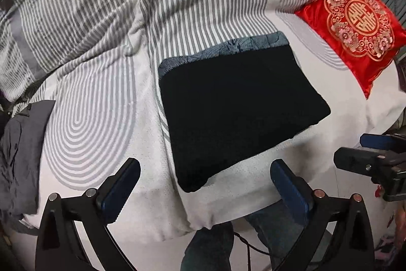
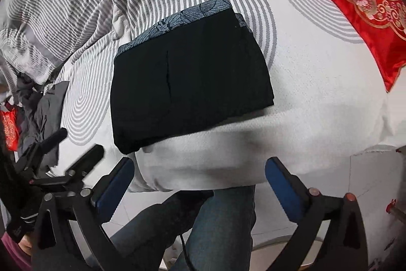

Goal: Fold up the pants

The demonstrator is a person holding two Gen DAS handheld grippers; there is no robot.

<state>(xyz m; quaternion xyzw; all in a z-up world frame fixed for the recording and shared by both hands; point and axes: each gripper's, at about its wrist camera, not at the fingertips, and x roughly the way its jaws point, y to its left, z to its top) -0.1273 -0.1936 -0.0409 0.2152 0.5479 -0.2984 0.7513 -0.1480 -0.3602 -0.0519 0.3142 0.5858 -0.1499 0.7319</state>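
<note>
The black pants (image 1: 236,103) lie folded into a flat rectangle on the bed, with a blue-grey patterned band along their far edge; they also show in the right wrist view (image 2: 192,78). My left gripper (image 1: 205,172) is open and empty, held above the bed's near edge just short of the pants. My right gripper (image 2: 199,169) is open and empty, also back from the pants' near edge. The right gripper shows at the right side of the left wrist view (image 1: 368,159), and the left gripper shows at the left of the right wrist view (image 2: 63,156).
The bed has a white cover (image 1: 330,123) and a grey-striped duvet (image 1: 101,4) bunched at the back. A red embroidered cushion (image 1: 355,22) lies at the right. Dark grey clothes (image 1: 17,156) sit at the left edge. The person's jeans-clad legs (image 2: 223,225) stand below.
</note>
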